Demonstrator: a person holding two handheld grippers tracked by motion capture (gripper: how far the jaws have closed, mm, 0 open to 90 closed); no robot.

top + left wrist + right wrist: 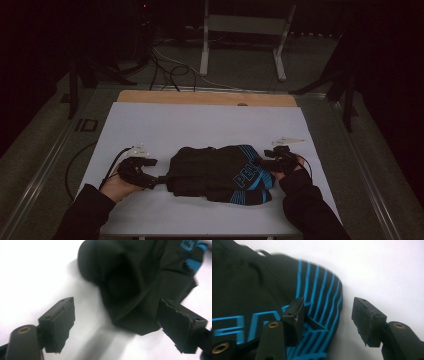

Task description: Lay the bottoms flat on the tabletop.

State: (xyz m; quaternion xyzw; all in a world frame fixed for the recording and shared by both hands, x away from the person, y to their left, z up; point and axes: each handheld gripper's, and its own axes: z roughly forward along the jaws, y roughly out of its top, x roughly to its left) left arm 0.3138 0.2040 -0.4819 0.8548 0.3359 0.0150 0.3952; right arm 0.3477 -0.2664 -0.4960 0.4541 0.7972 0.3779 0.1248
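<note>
Your folded black garment with blue stripes lies near the front middle of the white bench. Your left gripper sits at its left edge, fingers apart, a corner of cloth between them but unpinched. Your right gripper is at the striped right end, fingers apart, clamping nothing.

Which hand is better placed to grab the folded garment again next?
Probably the right. The right tool is open with one jaw already over the folded black-and-blue garment; the left tool is open too, but only the garment's corner lies between its jaws.
</note>
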